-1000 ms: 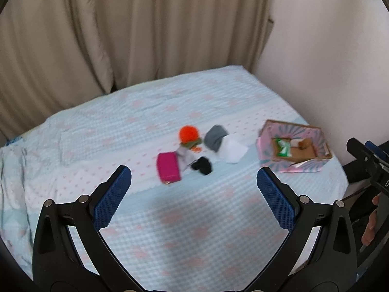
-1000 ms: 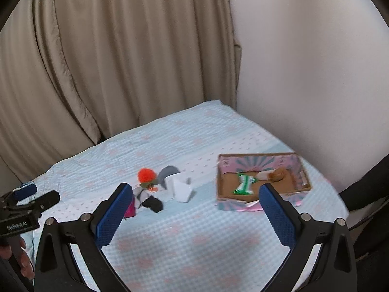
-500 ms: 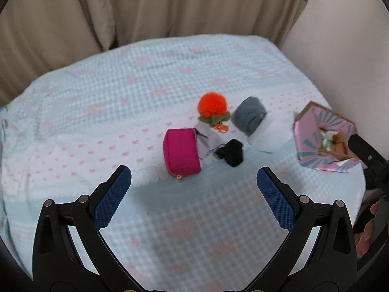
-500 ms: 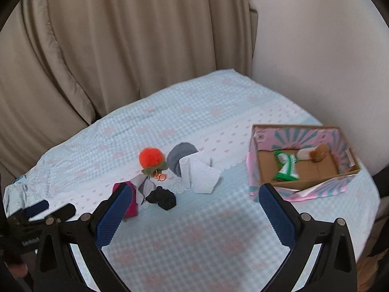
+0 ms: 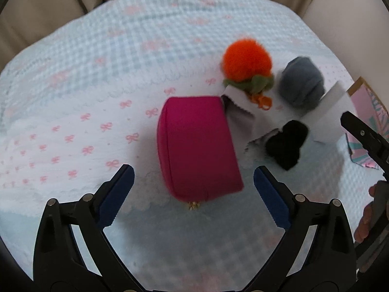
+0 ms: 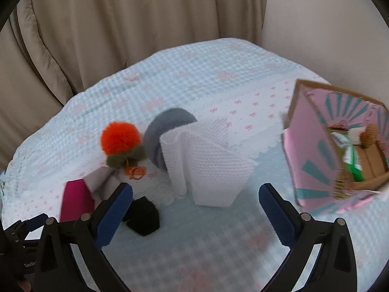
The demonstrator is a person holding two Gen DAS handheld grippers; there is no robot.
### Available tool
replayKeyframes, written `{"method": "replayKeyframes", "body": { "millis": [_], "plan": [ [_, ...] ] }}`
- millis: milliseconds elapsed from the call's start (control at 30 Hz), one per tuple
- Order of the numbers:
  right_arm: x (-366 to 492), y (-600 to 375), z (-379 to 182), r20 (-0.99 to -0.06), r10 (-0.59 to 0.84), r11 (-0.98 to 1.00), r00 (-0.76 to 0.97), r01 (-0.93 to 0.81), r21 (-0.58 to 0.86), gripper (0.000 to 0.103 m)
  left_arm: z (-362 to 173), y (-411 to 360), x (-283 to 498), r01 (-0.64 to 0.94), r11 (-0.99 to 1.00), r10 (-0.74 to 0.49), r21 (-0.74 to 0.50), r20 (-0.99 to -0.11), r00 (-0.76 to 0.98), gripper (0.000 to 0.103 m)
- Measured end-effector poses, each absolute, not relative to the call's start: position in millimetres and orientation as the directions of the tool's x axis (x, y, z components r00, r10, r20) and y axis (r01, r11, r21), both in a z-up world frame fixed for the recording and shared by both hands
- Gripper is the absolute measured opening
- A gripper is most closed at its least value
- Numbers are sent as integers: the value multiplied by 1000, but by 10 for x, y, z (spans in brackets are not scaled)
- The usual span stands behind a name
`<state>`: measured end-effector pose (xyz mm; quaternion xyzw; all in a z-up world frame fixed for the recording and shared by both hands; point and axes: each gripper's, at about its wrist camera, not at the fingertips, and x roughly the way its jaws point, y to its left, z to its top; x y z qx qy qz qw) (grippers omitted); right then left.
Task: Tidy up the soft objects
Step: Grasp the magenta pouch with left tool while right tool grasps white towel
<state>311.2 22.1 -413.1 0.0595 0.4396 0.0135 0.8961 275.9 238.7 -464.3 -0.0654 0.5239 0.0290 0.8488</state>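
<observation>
Left tool (image 5: 193, 189), fingers apart over magenta pouch (image 5: 198, 146) mid-bed; right tool (image 6: 195, 206), fingers apart before white cloth (image 6: 206, 163): risk, 1 finger snagging grey cloth (image 5: 239, 119) tucked against the pouch's far-right corner.

A bed (image 5: 102, 56) in pale blue checked cover carries a magenta pouch (image 5: 198, 146), orange pompom (image 5: 246, 58), grey roll (image 5: 301, 85), white cloth (image 6: 209, 160), black bundle (image 5: 287, 143) and pink box (image 6: 313, 150)
</observation>
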Motion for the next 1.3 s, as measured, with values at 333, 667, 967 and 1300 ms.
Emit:
{"method": "replayKeyframes", "body": {
  "millis": [333,667,967,1300],
  "plan": [
    [3434,202,-4560,-797,77,994,600,15,108,94,-4915,2330,2917,-97,993,-23,-71,-906,422,76],
    [3521,228,-4660,-813,130,991,568,-43,128,44,-4871,2338,2938,-83,993,-38,-81,-901,433,64],
    [3429,227,-4597,-816,155,988,557,-66,143,17,-4777,2399,2825,-106,990,-36,-94,-892,451,58],
    [3263,232,-4321,-782,183,982,596,-78,170,13,-4474,2507,2580,-131,986,-29,-108,-869,493,57]
  ]
}}
